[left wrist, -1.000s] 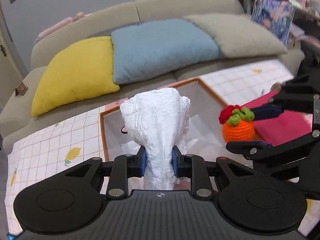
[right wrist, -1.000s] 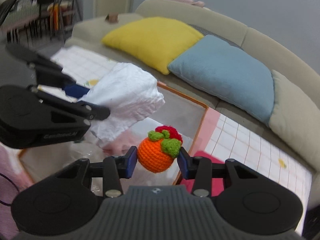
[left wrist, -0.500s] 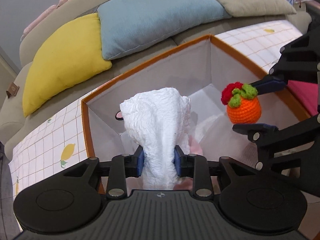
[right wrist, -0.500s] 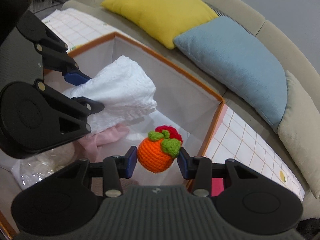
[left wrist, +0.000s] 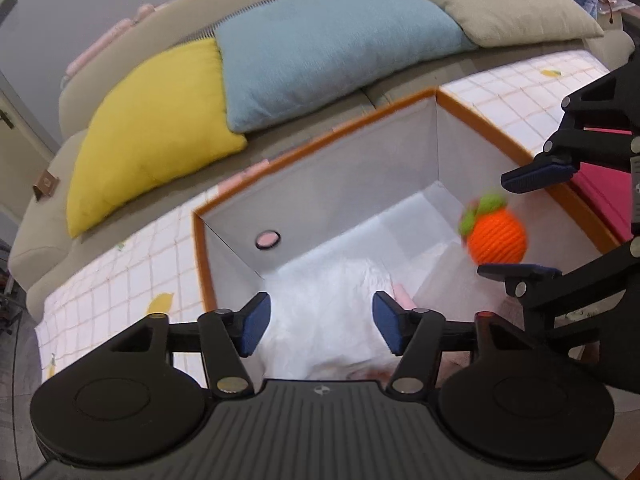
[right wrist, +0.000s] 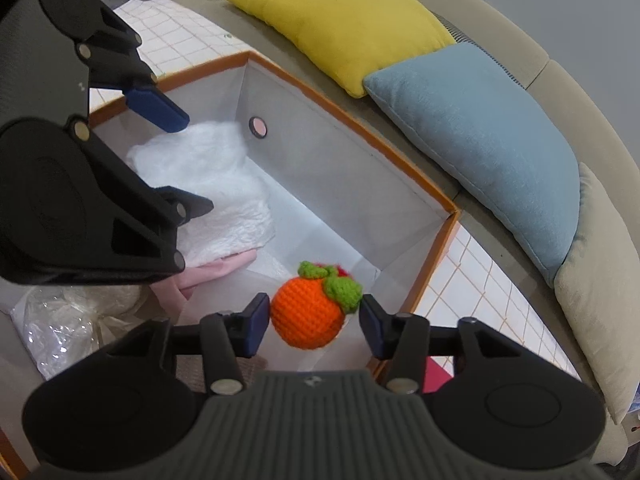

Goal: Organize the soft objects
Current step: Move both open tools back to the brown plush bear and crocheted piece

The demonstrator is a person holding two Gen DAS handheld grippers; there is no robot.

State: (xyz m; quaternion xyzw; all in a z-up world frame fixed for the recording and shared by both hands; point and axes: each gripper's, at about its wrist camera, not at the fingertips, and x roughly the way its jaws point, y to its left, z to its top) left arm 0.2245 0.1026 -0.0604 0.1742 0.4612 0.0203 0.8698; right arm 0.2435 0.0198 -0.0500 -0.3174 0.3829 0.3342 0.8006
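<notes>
Left wrist view: left gripper over the orange-rimmed storage box, jaws opening, pads clear of the white crumpled cloth, which lies blurred in the box below them. At right, the crocheted orange toy sits between the right gripper's pads.

Right wrist view: right gripper jaws opening; toy between the pads, gaps both sides, released above the box's near right corner. White cloth lies at left on a pink fabric, beside a clear plastic bag.

Yellow cushion, blue cushion, beige cushion — on a sofa.
</notes>
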